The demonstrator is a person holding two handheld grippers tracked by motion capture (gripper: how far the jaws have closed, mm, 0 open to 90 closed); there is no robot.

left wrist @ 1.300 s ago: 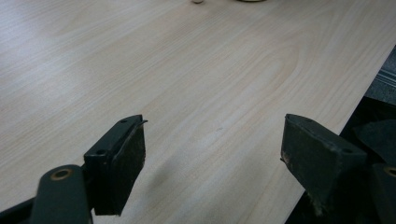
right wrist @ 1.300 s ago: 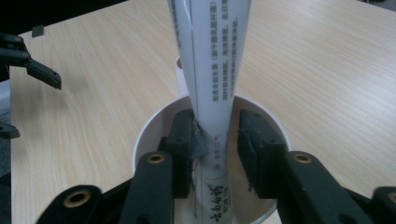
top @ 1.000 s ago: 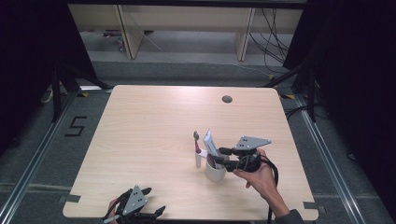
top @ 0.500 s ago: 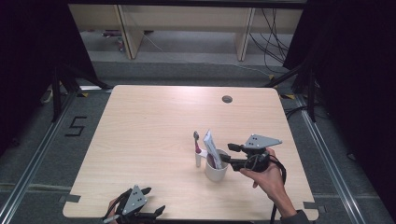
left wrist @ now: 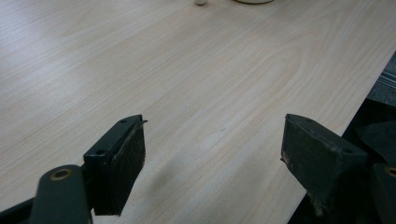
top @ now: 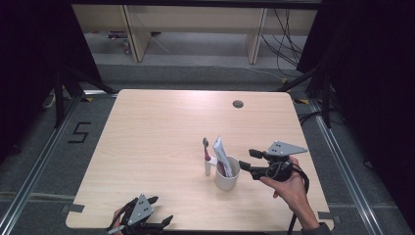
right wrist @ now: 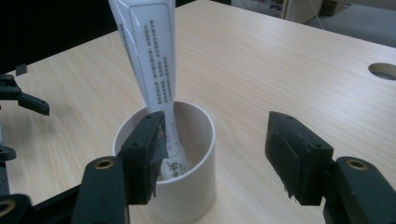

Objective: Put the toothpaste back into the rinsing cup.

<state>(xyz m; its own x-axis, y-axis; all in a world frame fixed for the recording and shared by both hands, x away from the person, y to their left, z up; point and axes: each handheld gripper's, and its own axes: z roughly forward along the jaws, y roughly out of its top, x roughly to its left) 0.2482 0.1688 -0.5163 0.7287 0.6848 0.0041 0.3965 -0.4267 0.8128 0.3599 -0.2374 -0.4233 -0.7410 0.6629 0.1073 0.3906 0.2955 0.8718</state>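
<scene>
The right gripper [top: 247, 160] is standing with its fingers [right wrist: 144, 154] released; they have just been spreading wider, and nothing is being pinched between them. In the right gripper view the cup [right wrist: 187, 186] is sitting just ahead of the left finger, partly behind it, while the right finger [right wrist: 292, 156] is hanging over bare table [right wrist: 280, 70]. A white tube [right wrist: 152, 56] is standing in the cup, leaning away from the fingers, its printed face turned toward them. In the high view the cup [top: 227, 174] is lying just off the fingertips, apart from them, and a toothbrush [top: 207, 155] is standing upright just beyond the cup on its far side from the fingers. A hand [top: 288, 188] is holding the gripper from behind.

The left gripper [top: 159, 215] is resting at the near edge of the table, well apart from the cup, its fingers [left wrist: 119, 168] spread wide and gripping nothing. Ahead of them is lying bare wood, with the cup's base far off at the top of the left gripper view.
</scene>
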